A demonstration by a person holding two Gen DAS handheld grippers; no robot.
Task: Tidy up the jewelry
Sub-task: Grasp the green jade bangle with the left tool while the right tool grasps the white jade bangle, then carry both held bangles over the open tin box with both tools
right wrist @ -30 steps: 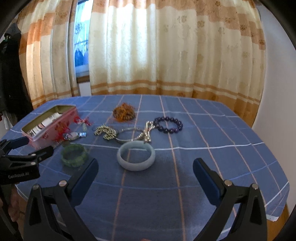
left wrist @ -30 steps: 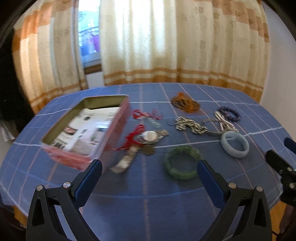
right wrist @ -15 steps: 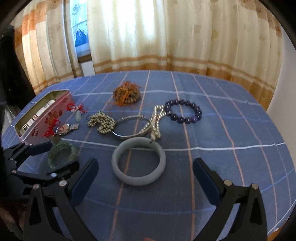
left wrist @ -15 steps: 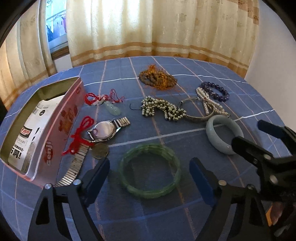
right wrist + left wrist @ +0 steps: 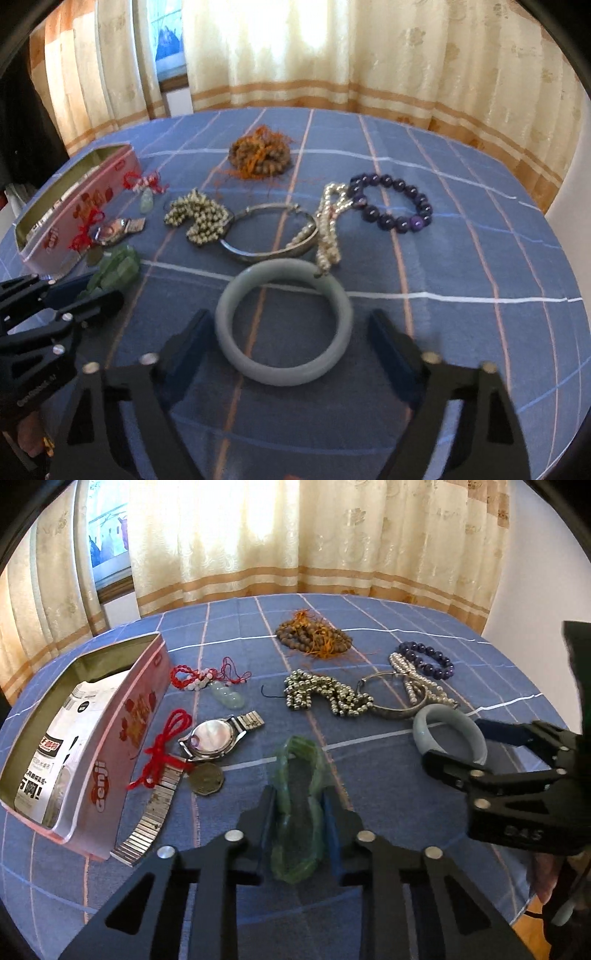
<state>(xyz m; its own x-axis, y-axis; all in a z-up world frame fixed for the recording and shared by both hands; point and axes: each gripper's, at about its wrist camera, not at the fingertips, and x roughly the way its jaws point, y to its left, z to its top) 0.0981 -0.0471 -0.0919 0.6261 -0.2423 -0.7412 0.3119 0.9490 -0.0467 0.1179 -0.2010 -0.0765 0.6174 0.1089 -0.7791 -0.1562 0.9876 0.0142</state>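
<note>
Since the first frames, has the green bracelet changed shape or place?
Yes. The green bracelet lay round; now the closing left gripper squeezes it narrow, beside the watch.

Daylight glows through the curtains (image 5: 280,535), overexposed there; fisheye bends and darkens the edges; the near claws are motion-blurred.

"Genji" on pink tin (image 5: 99,786) side; Chinese print on paper inside (image 5: 48,760), probably unreadable.

Black fingers (image 5: 267,812) with blue pads, silver screws.
</note>
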